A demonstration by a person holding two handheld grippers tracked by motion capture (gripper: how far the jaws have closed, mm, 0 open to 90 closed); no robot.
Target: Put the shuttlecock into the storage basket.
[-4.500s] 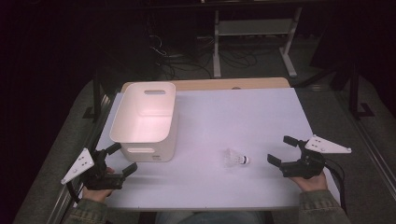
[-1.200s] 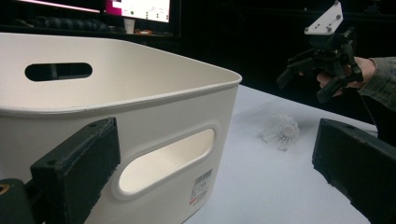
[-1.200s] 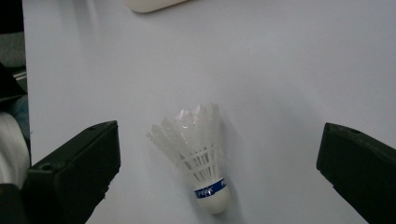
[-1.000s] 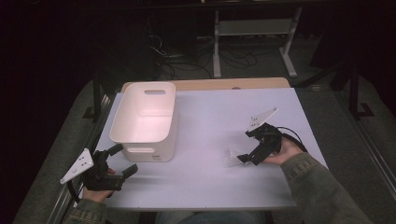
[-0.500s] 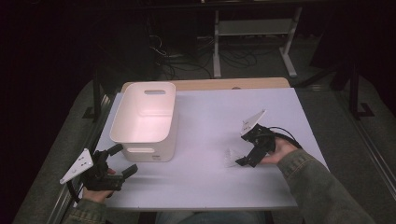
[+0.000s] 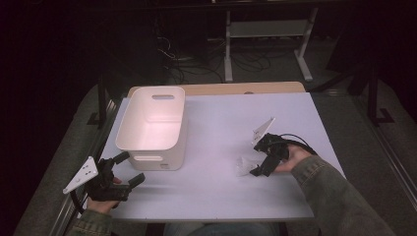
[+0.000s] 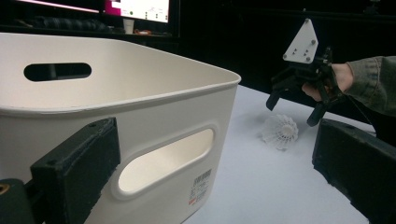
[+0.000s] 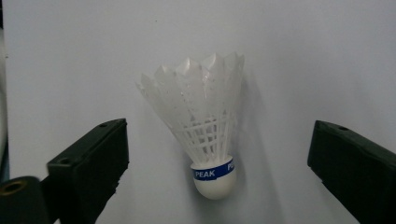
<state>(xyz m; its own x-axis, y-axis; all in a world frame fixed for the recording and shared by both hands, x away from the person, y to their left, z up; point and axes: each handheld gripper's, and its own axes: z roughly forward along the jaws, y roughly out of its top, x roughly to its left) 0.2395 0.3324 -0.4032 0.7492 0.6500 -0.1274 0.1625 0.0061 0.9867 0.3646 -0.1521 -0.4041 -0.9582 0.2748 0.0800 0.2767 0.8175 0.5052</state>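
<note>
A white feather shuttlecock (image 6: 243,165) (image 7: 280,132) (image 8: 205,126) with a blue band on its cork lies on the white table (image 6: 221,118), right of centre. My right gripper (image 6: 256,161) (image 7: 291,113) (image 8: 219,161) points down over it. Its jaws have just been closing a little, with the shuttlecock between them; wide gaps show on both sides and the pads do not touch it. My left gripper (image 6: 130,167) (image 7: 215,161) rests open at the front left, facing the near wall of a white bin (image 6: 162,160) (image 7: 140,116).
The bin, with handle slots, stands on the left half of the table. Beyond the far edge a wooden strip (image 6: 221,89) and a metal stand (image 6: 265,44) sit in the dark. A sleeved forearm (image 6: 334,196) comes in at the lower right.
My right gripper came in from the table's right edge and has sunk down around the shuttlecock. The left gripper, the bin and the shuttlecock stayed put.
</note>
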